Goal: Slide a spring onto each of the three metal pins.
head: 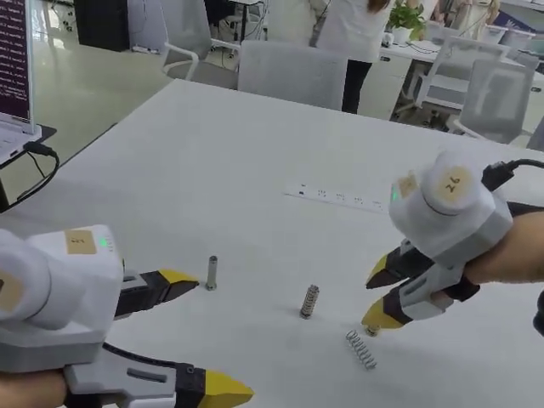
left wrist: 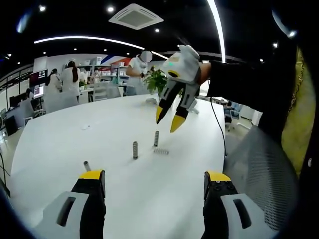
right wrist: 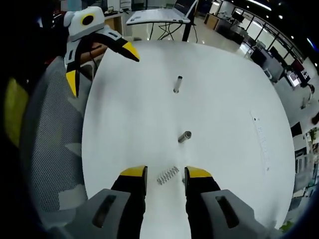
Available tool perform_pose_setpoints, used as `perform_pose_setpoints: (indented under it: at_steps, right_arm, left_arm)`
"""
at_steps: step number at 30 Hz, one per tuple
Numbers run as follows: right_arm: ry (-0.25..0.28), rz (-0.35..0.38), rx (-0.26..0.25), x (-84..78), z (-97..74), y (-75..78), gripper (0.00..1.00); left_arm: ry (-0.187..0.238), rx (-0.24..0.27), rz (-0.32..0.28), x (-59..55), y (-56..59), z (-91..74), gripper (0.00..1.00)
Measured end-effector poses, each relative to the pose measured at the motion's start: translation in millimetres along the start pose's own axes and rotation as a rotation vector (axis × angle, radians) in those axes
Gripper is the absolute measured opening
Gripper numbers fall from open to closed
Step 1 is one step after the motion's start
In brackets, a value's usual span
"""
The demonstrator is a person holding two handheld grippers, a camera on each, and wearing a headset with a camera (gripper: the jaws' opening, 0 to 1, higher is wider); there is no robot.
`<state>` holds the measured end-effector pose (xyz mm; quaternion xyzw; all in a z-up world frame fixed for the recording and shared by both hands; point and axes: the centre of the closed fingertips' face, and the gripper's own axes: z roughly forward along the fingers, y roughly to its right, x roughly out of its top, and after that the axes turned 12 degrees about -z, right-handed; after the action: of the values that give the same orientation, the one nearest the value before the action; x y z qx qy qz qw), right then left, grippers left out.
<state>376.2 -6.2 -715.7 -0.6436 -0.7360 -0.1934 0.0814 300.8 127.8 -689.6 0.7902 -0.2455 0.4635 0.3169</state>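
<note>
Left tool [head: 206, 335]: It is spread wide and holds nothing. It sits low over the desk [head: 212, 153], near the bare pin [head: 212, 272].
Right tool [head: 376, 297]: Its jaws are a little apart and hold nothing. It hangs just above the loose spring [head: 360, 348].
Loose spring: It lies flat on the desk, right in front of your right tool's jaws.
Middle pin [head: 309, 301]: It stands up and already has a spring on it.
Third pin [left wrist: 156, 138]: It stands right beside your right tool. I think it has a spring on it too, but it is small and partly hidden, so I can't be sure.
Bare pin: It stands alone, well apart from the loose spring.
Slip risk: The spring is thin and round. If you pinch it off to one side, it may roll away or pop out.
Squash risk: If you squeeze too hard, the spring may bend.
Bump risk: Your right tool is very close to the third pin, and a nudge could tip it over.
Pin risk: If you bring the spring to the bare pin tilted, it may catch on the top and knock the pin down.
</note>
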Motion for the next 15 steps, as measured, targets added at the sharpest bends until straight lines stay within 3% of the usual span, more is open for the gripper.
perform_pose_setpoints:
  at_steps: [15]
  right_arm:
    - [0.001, 0.166, 0.003, -40.0, 30.9, -26.7, 0.27]
  left_arm:
    - [-0.001, -0.007, -0.003, -0.8, 3.0, -1.1, 0.77]
